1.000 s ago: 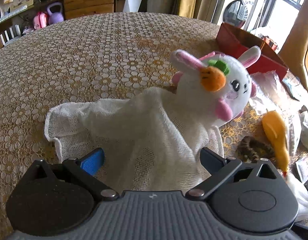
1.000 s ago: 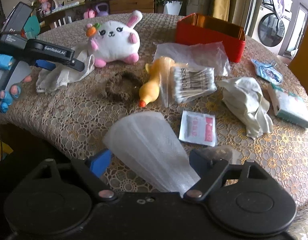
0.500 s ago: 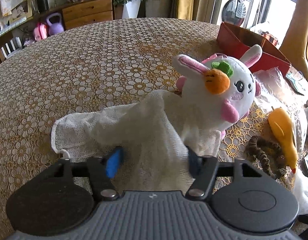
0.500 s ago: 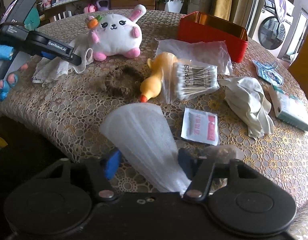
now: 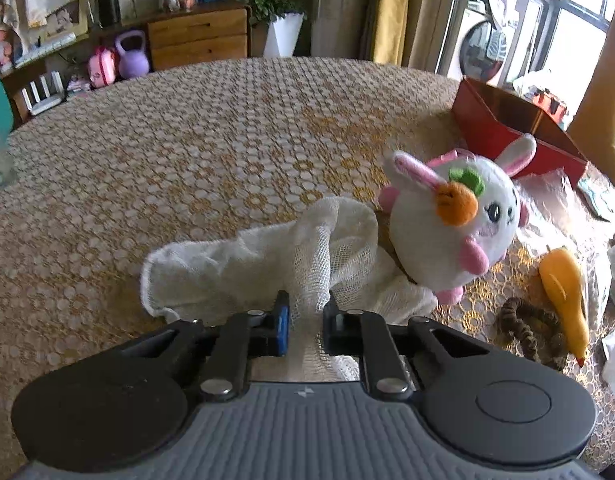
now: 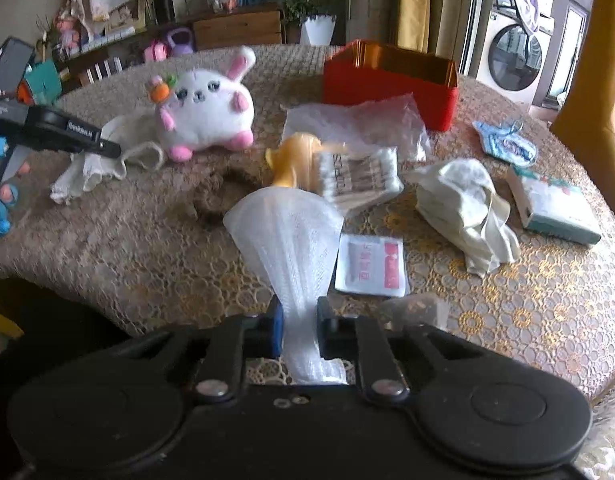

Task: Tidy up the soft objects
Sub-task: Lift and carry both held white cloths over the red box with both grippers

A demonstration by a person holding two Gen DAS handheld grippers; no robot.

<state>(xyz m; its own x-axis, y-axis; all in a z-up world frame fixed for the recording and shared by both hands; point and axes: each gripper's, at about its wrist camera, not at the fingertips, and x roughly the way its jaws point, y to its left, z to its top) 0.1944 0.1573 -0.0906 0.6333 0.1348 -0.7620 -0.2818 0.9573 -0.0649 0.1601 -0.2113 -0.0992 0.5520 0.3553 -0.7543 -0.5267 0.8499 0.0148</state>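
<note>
My left gripper is shut on a bunched white gauze cloth that lies on the table left of a white plush bunny. My right gripper is shut on a white mesh foam sleeve and holds it above the table's near edge. In the right wrist view the bunny, the gauze cloth and the left gripper sit at the far left.
A red box stands at the back. On the lace tablecloth lie a yellow rubber chicken, a brown scrunchie, a cotton swab pack, a plastic bag, a crumpled cloth, a sachet and a small box.
Both grippers have closed from open: the left one onto the gauze cloth, bunching it, the right one onto the mesh foam sleeve. Both have lifted slightly.
</note>
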